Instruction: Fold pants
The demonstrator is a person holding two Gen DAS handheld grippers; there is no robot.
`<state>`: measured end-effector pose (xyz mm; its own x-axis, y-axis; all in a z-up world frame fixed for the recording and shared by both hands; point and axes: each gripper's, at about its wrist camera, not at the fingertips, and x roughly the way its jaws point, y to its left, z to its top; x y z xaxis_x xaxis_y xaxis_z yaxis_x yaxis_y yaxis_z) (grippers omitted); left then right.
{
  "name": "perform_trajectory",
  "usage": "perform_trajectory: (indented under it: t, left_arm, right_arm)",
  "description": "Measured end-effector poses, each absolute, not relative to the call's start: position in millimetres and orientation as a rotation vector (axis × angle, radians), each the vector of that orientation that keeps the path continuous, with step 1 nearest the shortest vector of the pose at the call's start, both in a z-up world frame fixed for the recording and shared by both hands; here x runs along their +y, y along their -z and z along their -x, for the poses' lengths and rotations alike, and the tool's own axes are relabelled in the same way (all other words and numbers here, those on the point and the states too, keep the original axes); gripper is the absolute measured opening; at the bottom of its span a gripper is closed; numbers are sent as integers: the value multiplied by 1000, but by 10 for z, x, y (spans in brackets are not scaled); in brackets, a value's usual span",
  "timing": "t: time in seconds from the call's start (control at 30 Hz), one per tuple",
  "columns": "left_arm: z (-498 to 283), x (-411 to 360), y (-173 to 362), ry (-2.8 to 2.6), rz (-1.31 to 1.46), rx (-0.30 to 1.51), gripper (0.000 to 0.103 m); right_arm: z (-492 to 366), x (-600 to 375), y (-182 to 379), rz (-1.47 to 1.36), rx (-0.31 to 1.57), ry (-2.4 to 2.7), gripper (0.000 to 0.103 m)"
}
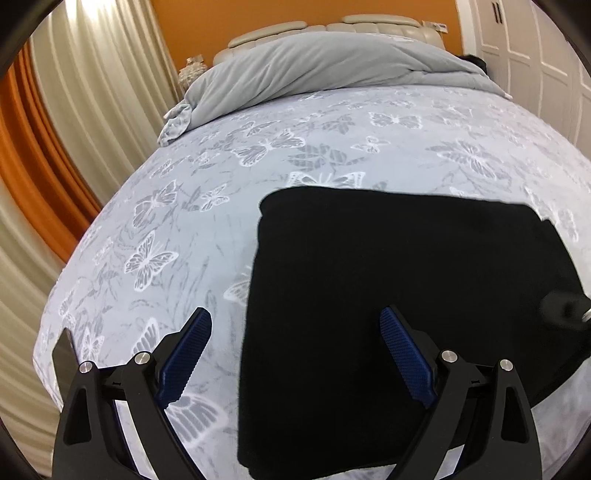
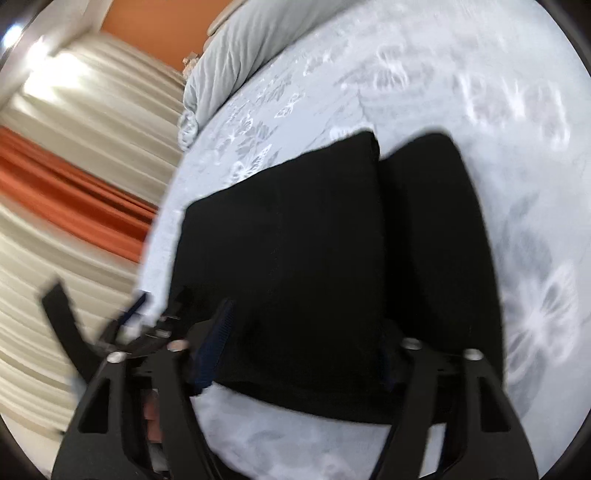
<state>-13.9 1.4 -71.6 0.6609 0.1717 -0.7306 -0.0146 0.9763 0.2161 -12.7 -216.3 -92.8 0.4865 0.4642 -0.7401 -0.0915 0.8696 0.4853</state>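
Observation:
Black pants (image 1: pixel 388 295) lie folded flat on the butterfly-print bed sheet (image 1: pixel 177 229). My left gripper (image 1: pixel 295 328) is open and empty, hovering over the left edge of the pants; one blue pad (image 1: pixel 184 358) is over the sheet, the other over the cloth. In the blurred right wrist view the pants (image 2: pixel 314 258) show as a folded stack with a second fold (image 2: pixel 443 240) beside it. My right gripper (image 2: pixel 299 332) is open above the near edge of the pants. The left gripper (image 2: pixel 122 321) shows at its lower left.
A grey rolled duvet (image 1: pixel 314 70) lies at the head of the bed by a padded headboard (image 1: pixel 332 26). Cream and orange curtains (image 1: pixel 55 147) hang on the left. White wardrobe doors (image 1: pixel 535 55) stand on the right. A dark phone (image 1: pixel 64 358) lies near the bed's left edge.

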Motion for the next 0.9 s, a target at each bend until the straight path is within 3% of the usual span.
perform_trajectory:
  t: [0.03,0.1,0.17,0.9]
  left_arm:
    - [135,48,692,-110,-183,839,90]
    - [126,140,642,-133,-149,828,90]
    - [96,249,620,-161,-114,829,90]
    - [31,313,730,-184,-83,881,90]
  right_arm:
    - [161,-2004,857,-269,987,-326,29]
    - [264,-1708,753,-23,931,-270,29]
    - [275,-1646,748,28,919,-248,29]
    - [200,-1535,753,67,932,-193,29]
